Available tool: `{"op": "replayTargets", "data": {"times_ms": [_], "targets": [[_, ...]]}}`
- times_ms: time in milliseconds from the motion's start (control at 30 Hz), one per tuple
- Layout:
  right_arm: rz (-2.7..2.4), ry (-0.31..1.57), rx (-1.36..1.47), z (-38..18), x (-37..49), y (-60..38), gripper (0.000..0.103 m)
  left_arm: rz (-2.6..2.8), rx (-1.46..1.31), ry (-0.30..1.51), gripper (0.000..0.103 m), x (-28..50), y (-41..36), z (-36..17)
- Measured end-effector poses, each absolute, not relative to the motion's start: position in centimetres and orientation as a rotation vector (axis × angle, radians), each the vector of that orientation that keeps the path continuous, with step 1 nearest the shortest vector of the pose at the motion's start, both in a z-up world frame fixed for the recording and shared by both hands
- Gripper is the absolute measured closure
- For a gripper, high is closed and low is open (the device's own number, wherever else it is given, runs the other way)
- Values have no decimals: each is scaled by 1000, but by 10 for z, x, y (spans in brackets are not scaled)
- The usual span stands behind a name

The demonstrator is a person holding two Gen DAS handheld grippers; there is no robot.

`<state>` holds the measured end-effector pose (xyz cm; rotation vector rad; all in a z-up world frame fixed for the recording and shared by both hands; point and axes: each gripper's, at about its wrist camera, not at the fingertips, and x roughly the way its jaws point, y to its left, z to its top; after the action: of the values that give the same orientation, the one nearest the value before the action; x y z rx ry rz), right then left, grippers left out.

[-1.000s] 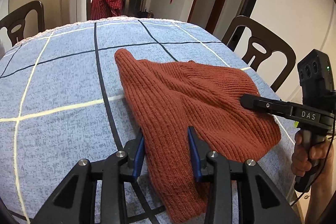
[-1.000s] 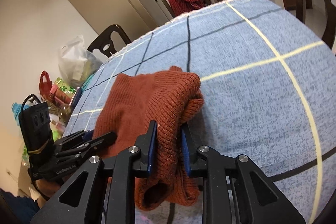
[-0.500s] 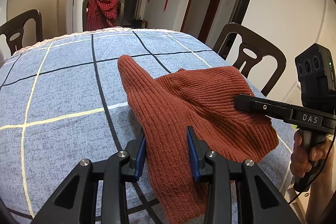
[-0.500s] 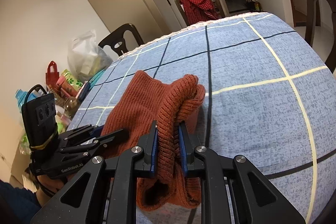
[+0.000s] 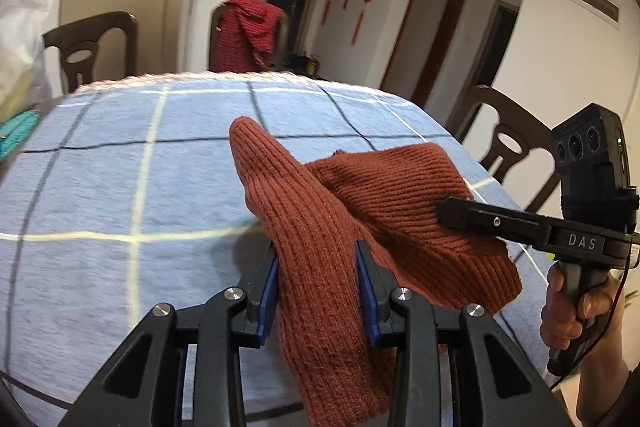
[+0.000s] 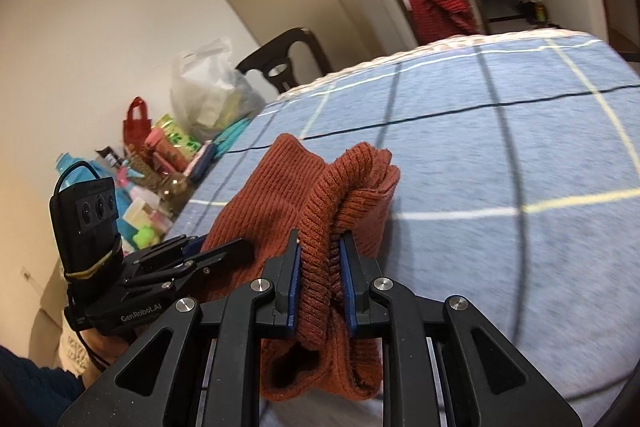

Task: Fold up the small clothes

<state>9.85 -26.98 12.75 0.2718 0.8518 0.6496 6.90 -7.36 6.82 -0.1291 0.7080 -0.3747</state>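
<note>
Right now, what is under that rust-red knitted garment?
Under the rust-red ribbed knitted garment lies the blue checked tablecloth. The cloth directly beneath the knit is covered, so anything lying there cannot be seen.

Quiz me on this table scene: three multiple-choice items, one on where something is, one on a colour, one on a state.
1. Where is the checked red garment?
A. on the table
B. draped over a chair back
C. on the floor

2. What colour is the knitted garment being handled?
A. rust brown
B. navy
C. white

3. How is it held?
A. lying untouched
B. by one gripper only
C. by both

Answers: 1 B, it hangs on the far chair. 2 A, as both views show. 3 C, left gripper and right gripper each pinch a fold.
</note>
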Motion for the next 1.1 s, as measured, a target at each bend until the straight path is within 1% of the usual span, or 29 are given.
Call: {"op": "replayTargets", "data": {"times_ms": [167, 333, 400, 433, 567, 800, 900, 1000, 1033, 1100], "targets": [[714, 864, 292, 116, 117, -239, 85, -320, -158, 707, 66, 84, -35, 66], [701, 956, 320, 82, 136, -235, 85, -257, -183, 784, 66, 97, -14, 37], [669, 984, 323, 73, 136, -242, 84, -249, -194, 805, 64, 94, -10, 26], [656, 998, 331, 70, 136, -247, 83, -247, -199, 808, 62, 91, -6, 24], [615, 991, 326, 75, 129, -261, 82, -244, -253, 802, 61, 79, 3, 21], [579, 893, 241, 103, 134, -250, 82, -234, -241, 703, 62, 80, -3, 53], [589, 904, 164, 97, 146, -229, 82, -255, -225, 698, 62, 93, -11, 53], [541, 966, 67, 76, 157, -215, 82, -244, -224, 780, 62, 112, -17, 31], [541, 972, 71, 72, 157, -215, 82, -232, -216, 790, 64, 113, -16, 26], [542, 964, 91, 77, 153, -220, 82, -235, -207, 771, 64, 103, -18, 31]]}}
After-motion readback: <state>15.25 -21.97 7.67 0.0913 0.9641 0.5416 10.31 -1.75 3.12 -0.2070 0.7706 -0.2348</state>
